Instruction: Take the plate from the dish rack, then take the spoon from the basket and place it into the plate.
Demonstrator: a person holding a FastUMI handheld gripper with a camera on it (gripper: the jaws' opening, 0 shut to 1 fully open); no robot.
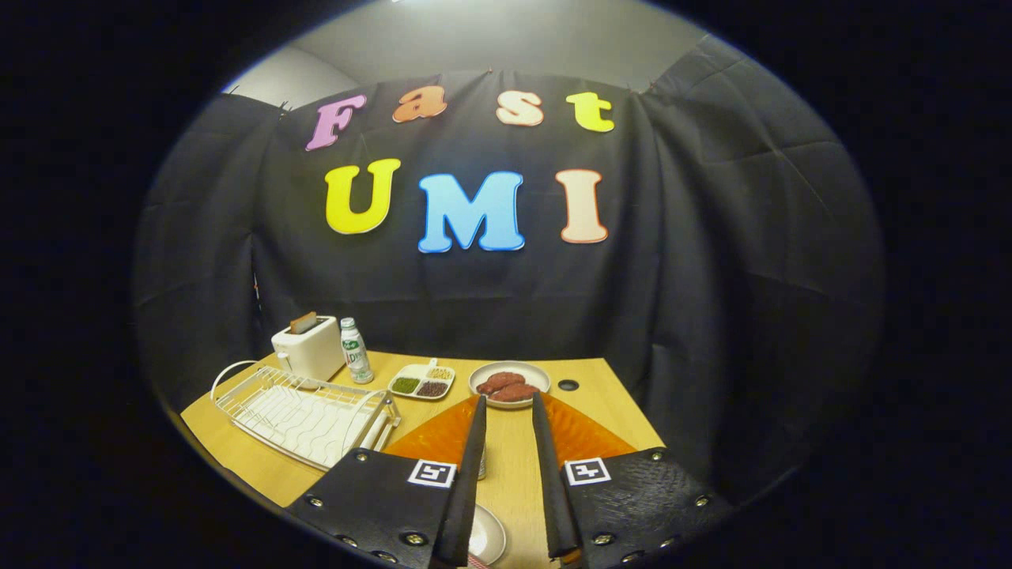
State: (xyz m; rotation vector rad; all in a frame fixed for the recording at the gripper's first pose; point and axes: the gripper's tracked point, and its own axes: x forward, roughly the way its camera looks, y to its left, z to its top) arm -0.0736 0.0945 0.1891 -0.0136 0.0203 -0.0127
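At the lower left of the frame, the dish rack (304, 415) lies on the wooden table (617, 403), off to the left of the gripper (506, 411), its long side running toward the toaster (308, 348). No plate can be made out standing in it. A white plate (489, 539) sits low between the fingers, close below the gripper. The fingers stand apart and hold nothing. The basket and spoon cannot be picked out.

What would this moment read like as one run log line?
hand-held gripper: open, empty, above table | dish rack: beside fingers | white plate: on table below gripper | spoon: unseen
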